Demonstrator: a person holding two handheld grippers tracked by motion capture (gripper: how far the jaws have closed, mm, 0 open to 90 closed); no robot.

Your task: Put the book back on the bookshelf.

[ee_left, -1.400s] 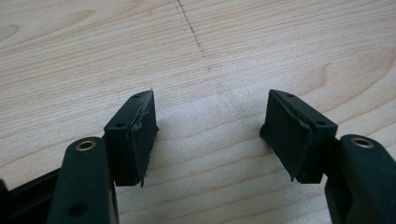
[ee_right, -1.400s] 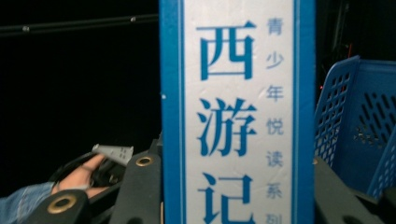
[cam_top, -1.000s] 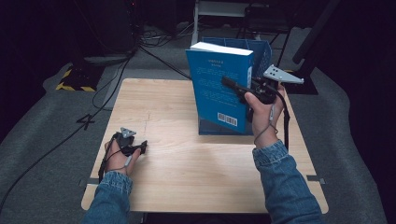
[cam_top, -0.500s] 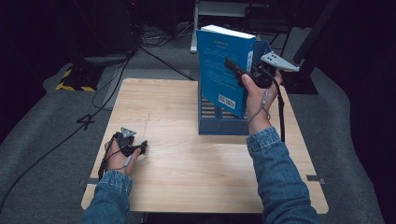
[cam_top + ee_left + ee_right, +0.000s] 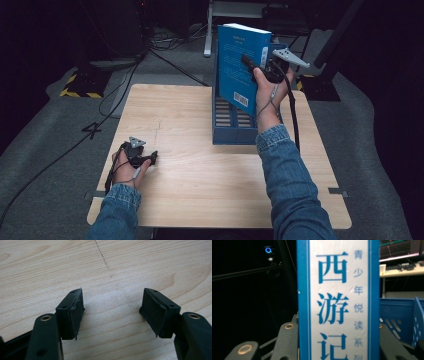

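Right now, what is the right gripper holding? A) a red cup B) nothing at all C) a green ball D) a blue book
D: the right gripper has its fingers shut on the blue book, held upright over the blue rack; the right gripper view shows the book's spine between them.

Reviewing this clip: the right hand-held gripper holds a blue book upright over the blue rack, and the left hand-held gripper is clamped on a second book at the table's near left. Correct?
Not quite. The left hand-held gripper holds nothing: the left gripper view shows its jaws open over bare table. The rest stands: the right hand-held gripper grips the blue book upright over the blue rack.
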